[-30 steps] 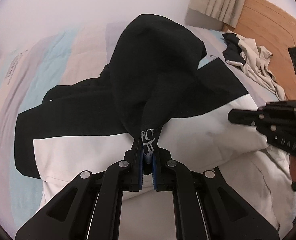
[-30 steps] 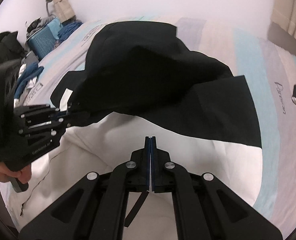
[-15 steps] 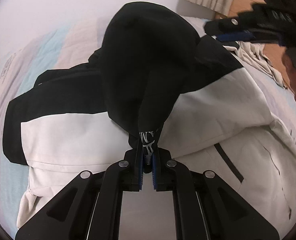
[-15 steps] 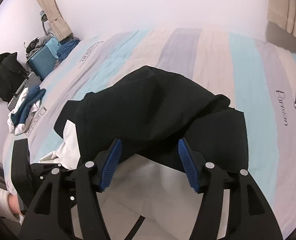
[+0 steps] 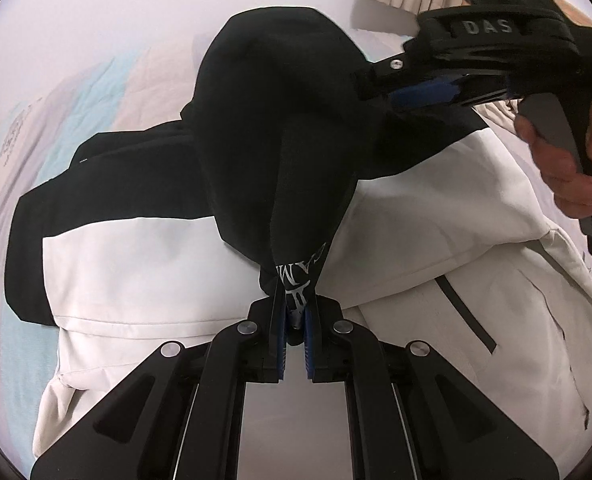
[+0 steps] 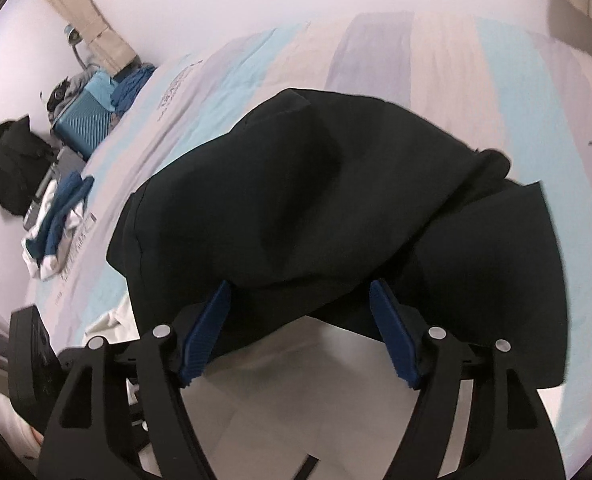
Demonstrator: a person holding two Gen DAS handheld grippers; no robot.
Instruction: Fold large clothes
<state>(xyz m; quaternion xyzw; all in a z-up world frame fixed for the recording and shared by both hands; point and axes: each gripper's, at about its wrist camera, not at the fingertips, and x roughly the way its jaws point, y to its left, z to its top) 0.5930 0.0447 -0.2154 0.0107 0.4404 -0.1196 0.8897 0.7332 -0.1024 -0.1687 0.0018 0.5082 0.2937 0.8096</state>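
Your black-and-white jacket point(image 5: 436, 264) lies on the striped bed point(image 6: 476, 64), hood lifted.
Your left gripper point(image 5: 295, 314) angles down, clamped on the black hood's point(image 5: 280, 120) printed edge. Your right gripper point(image 6: 302, 328), pinched together a second ago, is opening over the hood, pads not pressing; it has swung across to the far right.

jacket point(image 5: 144, 276) | black-and-white | spread on bed | black hood point(image 5: 272, 128) pulled up, bunched over white body

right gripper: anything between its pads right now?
Yes. In the right wrist view, the jacket's black hood bulges between the opening right gripper fingers, pads not pressing it; white jacket body below.
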